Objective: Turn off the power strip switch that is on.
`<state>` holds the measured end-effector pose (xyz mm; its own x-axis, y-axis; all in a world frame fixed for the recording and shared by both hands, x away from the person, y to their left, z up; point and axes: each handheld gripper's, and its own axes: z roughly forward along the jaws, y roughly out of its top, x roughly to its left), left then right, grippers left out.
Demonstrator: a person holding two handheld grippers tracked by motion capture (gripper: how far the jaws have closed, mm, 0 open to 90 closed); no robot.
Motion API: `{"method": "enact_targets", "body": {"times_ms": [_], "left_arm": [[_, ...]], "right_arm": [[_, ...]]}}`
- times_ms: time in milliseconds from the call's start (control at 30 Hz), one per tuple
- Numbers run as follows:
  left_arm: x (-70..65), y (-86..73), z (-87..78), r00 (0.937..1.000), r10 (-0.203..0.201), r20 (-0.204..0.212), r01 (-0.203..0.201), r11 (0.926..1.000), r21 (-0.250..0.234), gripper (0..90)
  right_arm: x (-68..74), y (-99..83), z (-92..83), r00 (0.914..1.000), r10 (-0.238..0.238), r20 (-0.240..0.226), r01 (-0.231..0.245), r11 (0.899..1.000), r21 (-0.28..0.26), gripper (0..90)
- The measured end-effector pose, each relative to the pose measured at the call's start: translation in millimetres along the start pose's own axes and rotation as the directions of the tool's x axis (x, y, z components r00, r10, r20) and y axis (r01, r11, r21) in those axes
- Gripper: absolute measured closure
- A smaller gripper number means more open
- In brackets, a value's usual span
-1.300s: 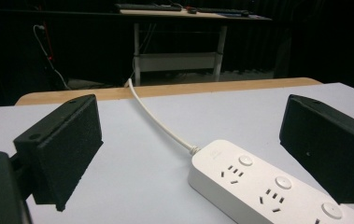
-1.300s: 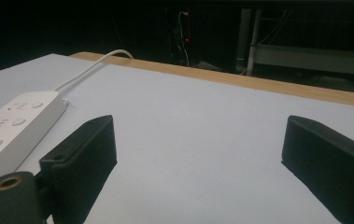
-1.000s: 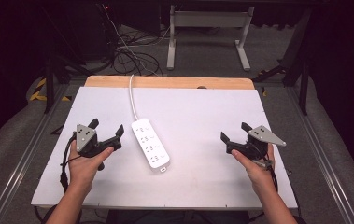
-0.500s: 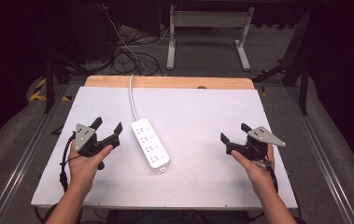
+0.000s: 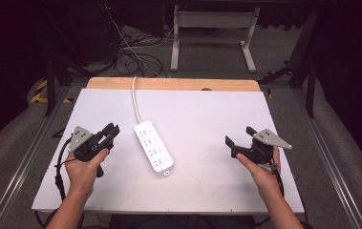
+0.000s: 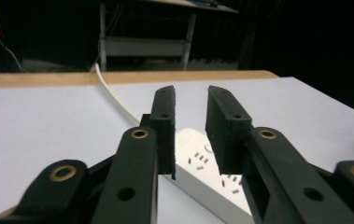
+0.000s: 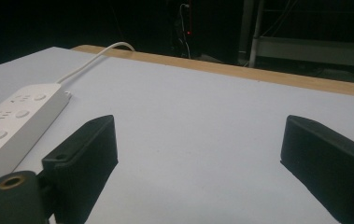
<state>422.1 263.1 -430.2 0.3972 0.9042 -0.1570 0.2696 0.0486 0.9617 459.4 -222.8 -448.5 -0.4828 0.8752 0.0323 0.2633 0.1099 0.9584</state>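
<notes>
Left gripper (image 5: 111, 131) jaws narrowly parted, empty, aimed at strip (image 5: 154, 147) just right, I judge for a reach | right gripper (image 5: 238, 138) wide open, empty, well right | strip mid-desk (image 5: 207, 181), cord (image 5: 134, 102) running to far edge, ends free for me.

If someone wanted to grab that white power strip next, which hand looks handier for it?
Probably the left. The left gripper sits right beside the power strip and points at it, though its jaws stand only slightly apart. The right gripper is wide open but much farther off across the table.
</notes>
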Motion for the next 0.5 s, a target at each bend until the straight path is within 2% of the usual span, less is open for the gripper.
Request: {"method": "enact_targets", "body": {"times_ms": [100,300,367,400,433,467,500], "left_arm": [[3.7,2.3,-2.9,0.9985,-0.046,0.029,0.045,0.9985,0.030,77.9],[4.7,4.9,-5.8,0.9984,-0.045,0.035,0.043,0.9977,0.053,90.0],[4.5,6.1,-5.2,0.9976,-0.053,0.044,0.050,0.9964,0.069,90.0],[5.2,7.3,-4.4,0.9954,-0.077,0.055,0.073,0.9941,0.080,90.0],[6.5,9.2,-2.8,0.9890,-0.125,0.079,0.118,0.9889,0.091,90.0],[9.1,15.6,1.3,0.9788,-0.179,0.100,0.169,0.9803,0.103,90.0],[9.1,15.6,1.3,0.9788,-0.179,0.100,0.169,0.9803,0.103,90.0]], "right_arm": [[0.2,-0.3,0.3,1.0000,0.005,0.000,-0.005,1.000,0.003,10.6],[0.1,-0.7,0.8,1.0000,0.002,-0.004,-0.002,1.000,0.011,10.8],[0.5,-1.0,1.0,1.0000,0.004,-0.005,-0.004,1.000,0.013,11.0],[0.6,-1.7,1.2,1.0000,0.008,-0.005,-0.008,1.000,0.015,11.3],[0.6,-1.7,1.2,1.0000,0.008,-0.005,-0.008,1.000,0.015,11.3],[0.4,-3.0,1.3,0.9999,0.011,-0.001,-0.011,1.000,0.020,11.3],[0.4,-3.0,1.3,0.9999,0.011,-0.001,-0.011,1.000,0.020,11.3]]}}
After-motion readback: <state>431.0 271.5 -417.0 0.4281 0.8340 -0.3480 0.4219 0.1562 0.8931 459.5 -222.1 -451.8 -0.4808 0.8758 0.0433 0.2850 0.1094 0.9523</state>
